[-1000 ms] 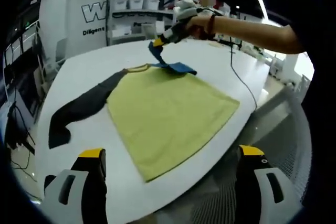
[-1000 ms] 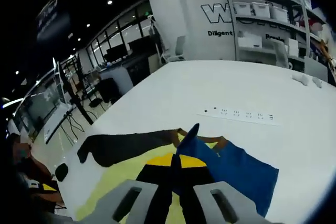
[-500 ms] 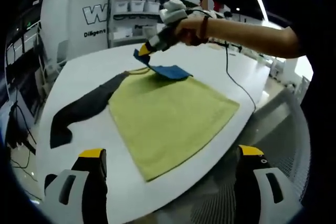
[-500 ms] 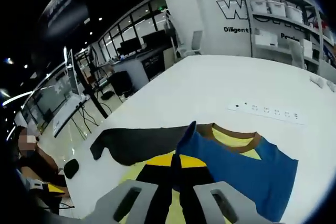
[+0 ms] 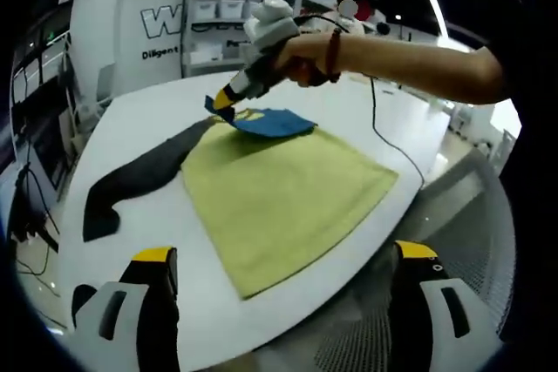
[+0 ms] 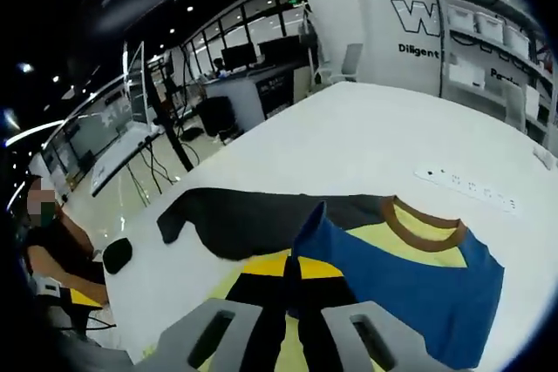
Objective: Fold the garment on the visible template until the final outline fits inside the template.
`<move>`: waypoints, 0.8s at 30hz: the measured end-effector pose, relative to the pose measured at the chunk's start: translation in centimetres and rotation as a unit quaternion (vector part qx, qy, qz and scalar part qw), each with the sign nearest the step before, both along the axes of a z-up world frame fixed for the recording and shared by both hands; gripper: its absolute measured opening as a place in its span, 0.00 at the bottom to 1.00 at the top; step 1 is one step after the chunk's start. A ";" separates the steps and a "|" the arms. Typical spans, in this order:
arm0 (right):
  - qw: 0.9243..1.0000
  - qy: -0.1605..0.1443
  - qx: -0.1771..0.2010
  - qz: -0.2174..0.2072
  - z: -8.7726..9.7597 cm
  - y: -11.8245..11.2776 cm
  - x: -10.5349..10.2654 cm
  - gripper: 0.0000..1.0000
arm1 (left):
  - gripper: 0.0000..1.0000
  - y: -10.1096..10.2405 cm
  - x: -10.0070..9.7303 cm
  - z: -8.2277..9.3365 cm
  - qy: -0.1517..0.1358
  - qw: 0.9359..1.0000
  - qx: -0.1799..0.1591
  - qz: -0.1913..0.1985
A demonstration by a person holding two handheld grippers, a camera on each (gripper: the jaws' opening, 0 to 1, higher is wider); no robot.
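Garment [image 5: 279, 189]: one, soft cloth, yellow-green body, on white tabletop [image 5: 139, 119]. Sleeves: two; dark one [image 5: 135, 182] flat, blue one [image 6: 410, 289] pinched in closed right hand-held gripper [image 6: 292, 280]. Left hand-held gripper [image 5: 279, 302]: jaws spread, holding nothing. Right gripper view adds brown ribbed collar [image 6: 418, 226] and one white power strip [image 6: 466, 187].

Garment [image 5: 279, 189]: yellow-green, flat on white table [image 5: 157, 111].
Right gripper [image 5: 220, 100]: pinching blue sleeve [image 5: 266, 123].
Left gripper [image 5: 279, 311]: jaws apart.
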State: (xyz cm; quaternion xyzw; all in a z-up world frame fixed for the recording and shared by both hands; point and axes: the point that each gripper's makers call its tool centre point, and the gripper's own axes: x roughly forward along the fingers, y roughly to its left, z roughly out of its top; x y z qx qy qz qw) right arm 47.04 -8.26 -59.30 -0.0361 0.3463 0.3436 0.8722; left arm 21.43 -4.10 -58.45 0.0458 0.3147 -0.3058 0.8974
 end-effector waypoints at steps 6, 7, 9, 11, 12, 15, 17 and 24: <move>1.000 0.015 -0.019 0.006 -2.3 0.3 -0.6 0.00 | 0.97 0.0 0.0 -0.1 0.001 1.000 0.000 0.000; 1.000 0.018 -0.023 0.006 -2.7 0.3 -0.6 0.00 | 0.97 0.0 0.0 -0.1 0.001 1.000 0.001 0.000; 0.999 0.024 -0.027 0.009 -3.4 0.4 -0.6 0.00 | 0.97 0.1 0.0 -0.1 0.001 1.000 0.001 0.003; 0.999 0.028 -0.030 0.019 -4.1 0.7 -0.8 0.00 | 0.97 0.2 -0.1 -0.1 0.002 1.000 0.000 0.004; 0.999 0.022 -0.025 0.034 -4.3 1.0 -0.9 0.00 | 0.97 0.3 -0.1 -0.1 0.002 1.000 0.000 0.004; 0.999 0.027 -0.022 0.035 -5.0 1.1 -1.1 0.00 | 0.98 0.5 -0.1 -0.2 -0.001 1.000 0.002 0.006; 0.999 0.028 -0.023 0.041 -5.5 1.2 -1.2 0.00 | 0.98 0.7 -0.2 -0.3 0.000 1.000 -0.001 0.007; 0.999 0.042 -0.004 0.029 -6.6 1.4 -1.0 0.00 | 0.98 0.9 0.3 -0.2 -0.004 1.000 -0.006 0.018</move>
